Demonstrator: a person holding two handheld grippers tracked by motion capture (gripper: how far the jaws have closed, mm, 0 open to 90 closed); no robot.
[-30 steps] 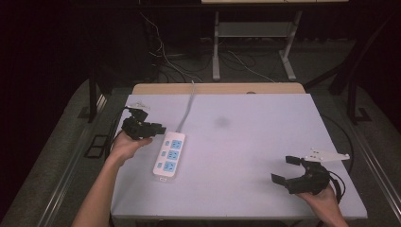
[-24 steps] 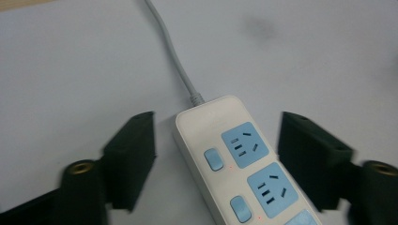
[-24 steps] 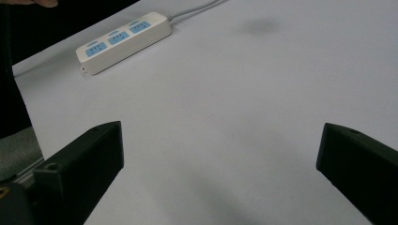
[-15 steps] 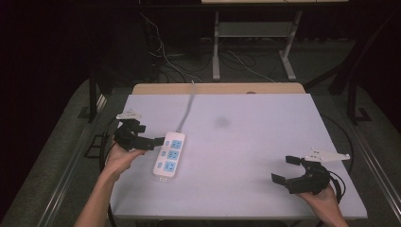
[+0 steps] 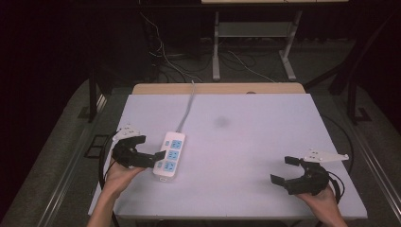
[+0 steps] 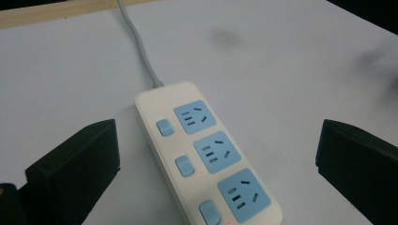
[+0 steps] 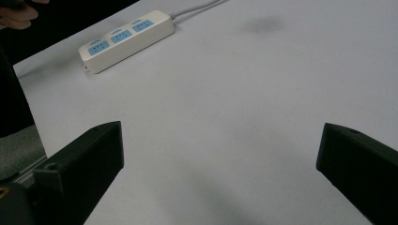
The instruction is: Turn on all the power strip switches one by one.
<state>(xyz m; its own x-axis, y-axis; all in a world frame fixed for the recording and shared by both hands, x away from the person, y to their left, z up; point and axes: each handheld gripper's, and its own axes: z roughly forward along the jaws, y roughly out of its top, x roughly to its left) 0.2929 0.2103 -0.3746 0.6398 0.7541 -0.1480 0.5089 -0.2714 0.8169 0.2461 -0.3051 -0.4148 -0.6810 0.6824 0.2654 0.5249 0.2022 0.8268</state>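
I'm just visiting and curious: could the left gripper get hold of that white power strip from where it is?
Probably yes. The left gripper sits right beside the power strip with its jaws wide open, and nothing lies between them. In the left gripper view the strip's near end already sits between the jaws.

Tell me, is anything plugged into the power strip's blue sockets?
No, in the left gripper view all three blue sockets of the power strip are bare, with no plug in any of them.
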